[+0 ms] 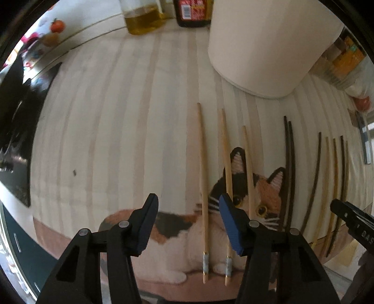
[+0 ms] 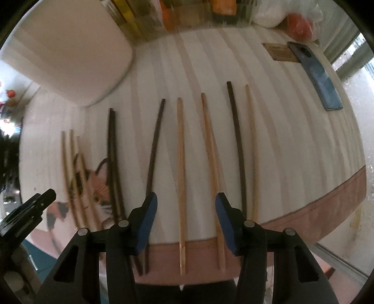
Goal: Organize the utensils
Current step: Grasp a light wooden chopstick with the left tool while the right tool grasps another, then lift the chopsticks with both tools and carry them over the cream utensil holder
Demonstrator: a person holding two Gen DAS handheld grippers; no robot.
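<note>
Looking through the left wrist view:
Left hand-held gripper (image 1: 188,222): released, jaws apart over the mat, gripping nothing; one light chopstick (image 1: 203,168) runs through the gap between the blue pads without touching them.
Light chopsticks: three pale wooden sticks with thin round shafts lie side by side on the mat; two carry a pale band with gold rings near the close end.
Dark chopsticks: a touching pair (image 1: 289,168) lies to the right of the light ones, and more thin sticks, dark and tan mixed, lie beyond it; their count is unclear at the curved edge.
Mat (image 1: 105,140): pale striped cloth with a pink border and a woven calico cat.
White container (image 1: 264,46): smooth, rounded, standing behind the sticks; its inside is hidden.
Bottles: two at the far edge, an oil bottle (image 1: 145,21) of yellow liquid and a dark labelled bottle (image 1: 192,14).

Right wrist view:
Right hand-held gripper (image 2: 185,222): released, jaws apart, gripping nothing; two tan chopsticks (image 2: 181,175) lie in the gap beneath it.
Sticks on the table: ten countable, in a row on the mat, namely three pale at the left, a dark touching pair, one dark single, two tan, then one dark beside one tan.
Phone (image 2: 315,77): flat, blue, far right.
Card (image 2: 279,52): small, brown, touching the phone.
</note>
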